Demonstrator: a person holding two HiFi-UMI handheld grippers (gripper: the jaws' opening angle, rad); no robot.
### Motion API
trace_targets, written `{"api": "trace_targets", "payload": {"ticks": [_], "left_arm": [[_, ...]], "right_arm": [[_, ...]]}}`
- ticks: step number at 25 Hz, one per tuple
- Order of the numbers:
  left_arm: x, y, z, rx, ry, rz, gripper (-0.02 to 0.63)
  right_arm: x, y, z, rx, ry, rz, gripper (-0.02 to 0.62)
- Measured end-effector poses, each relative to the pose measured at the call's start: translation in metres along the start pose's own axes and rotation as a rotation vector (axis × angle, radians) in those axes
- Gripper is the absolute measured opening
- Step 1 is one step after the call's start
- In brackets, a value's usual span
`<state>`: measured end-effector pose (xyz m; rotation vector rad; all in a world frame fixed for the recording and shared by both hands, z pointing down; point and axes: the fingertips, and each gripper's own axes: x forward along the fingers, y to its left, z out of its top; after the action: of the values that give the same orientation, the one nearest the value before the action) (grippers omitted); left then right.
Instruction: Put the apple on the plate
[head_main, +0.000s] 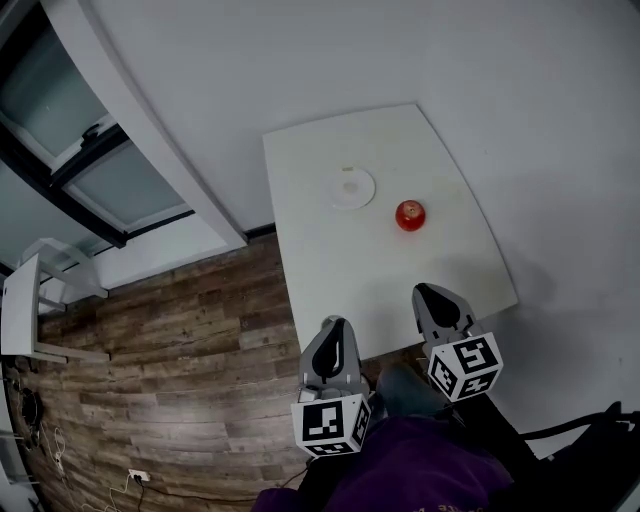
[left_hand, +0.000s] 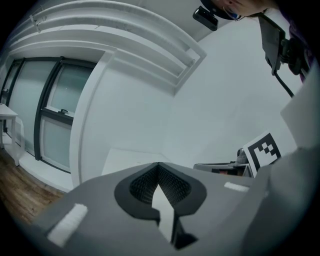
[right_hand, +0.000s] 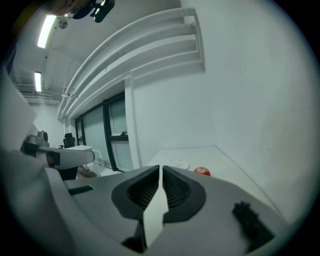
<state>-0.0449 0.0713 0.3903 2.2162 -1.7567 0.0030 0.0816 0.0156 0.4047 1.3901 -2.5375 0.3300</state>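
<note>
A red apple (head_main: 409, 214) sits on the white table (head_main: 330, 280), right of a small white plate (head_main: 351, 188) and apart from it. The plate holds nothing. Both grippers hover over the table's near edge, well short of the apple. My left gripper (head_main: 338, 322) is shut with nothing in it, its jaws meeting at the tip (left_hand: 158, 165). My right gripper (head_main: 428, 290) is also shut and empty (right_hand: 160, 167). Over its jaws, the right gripper view shows the apple (right_hand: 202, 171) with the plate (right_hand: 181, 164) to its left.
White walls stand behind and to the right of the table. A wooden floor (head_main: 170, 350) lies to the left, with a glass partition (head_main: 90, 170) and a small white desk (head_main: 20, 300) beyond. Cables and a wall socket (head_main: 137, 476) lie at lower left.
</note>
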Motion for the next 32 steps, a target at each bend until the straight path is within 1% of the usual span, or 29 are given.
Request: {"api": "trace_targets", "payload": {"ticks": [5, 9, 18, 19, 20, 21, 29, 32], "left_arm": [[0.016, 0.005, 0.001, -0.009, 0.011, 0.013, 0.008], [0.039, 0.005, 0.002, -0.010, 0.019, 0.030, 0.008], [0.094, 0.009, 0.020, -0.003, 0.026, 0.072, 0.008], [0.099, 0.009, 0.020, -0.004, 0.028, 0.074, 0.008], [0.103, 0.008, 0.021, -0.005, 0.030, 0.075, 0.008], [0.107, 0.007, 0.021, -0.005, 0.032, 0.076, 0.008], [0.115, -0.002, 0.018, 0.001, 0.029, 0.092, 0.008], [0.120, -0.004, 0.014, 0.002, 0.044, 0.095, 0.008]], "right_arm": [[0.016, -0.011, 0.005, -0.009, 0.003, 0.002, 0.013], [0.035, -0.028, 0.006, -0.006, 0.015, 0.023, 0.014], [0.084, -0.069, 0.015, 0.017, 0.047, 0.056, 0.015], [0.087, -0.073, 0.015, 0.018, 0.053, 0.060, 0.025], [0.090, -0.076, 0.015, 0.020, 0.059, 0.065, 0.053], [0.093, -0.079, 0.014, 0.022, 0.065, 0.068, 0.067], [0.100, -0.099, -0.004, 0.012, 0.109, 0.061, 0.110], [0.106, -0.109, -0.010, 0.017, 0.126, 0.055, 0.124]]}}
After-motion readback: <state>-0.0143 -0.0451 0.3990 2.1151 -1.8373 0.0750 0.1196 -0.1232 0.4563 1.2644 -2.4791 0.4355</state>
